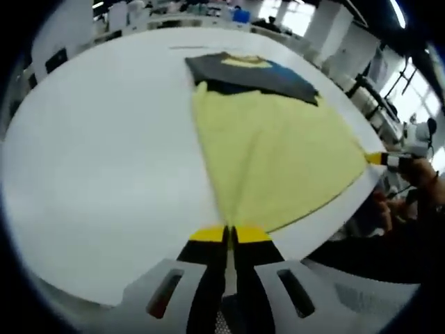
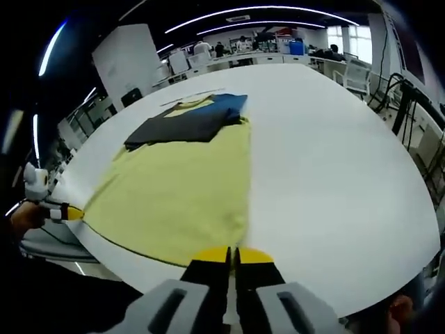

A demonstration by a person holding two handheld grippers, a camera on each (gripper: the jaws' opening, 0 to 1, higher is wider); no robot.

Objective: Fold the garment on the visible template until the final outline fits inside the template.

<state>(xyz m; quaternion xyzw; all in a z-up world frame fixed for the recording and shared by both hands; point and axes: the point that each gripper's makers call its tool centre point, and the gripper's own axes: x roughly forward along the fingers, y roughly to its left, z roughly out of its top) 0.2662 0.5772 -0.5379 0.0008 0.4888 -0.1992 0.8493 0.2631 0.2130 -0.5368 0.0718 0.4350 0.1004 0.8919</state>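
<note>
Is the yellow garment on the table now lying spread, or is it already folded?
Partly folded: the yellow garment has its dark sleeves laid across the top, body spread.

The garment [image 1: 278,160] lies on the table [image 1: 104,160], occupying centre to right of the left gripper view. Left gripper [image 1: 229,233] sits at its lower edge; right gripper [image 1: 379,158] at its right corner.

Lab: workbenches [image 2: 278,49], ceiling strip lights [image 2: 264,12]
</note>
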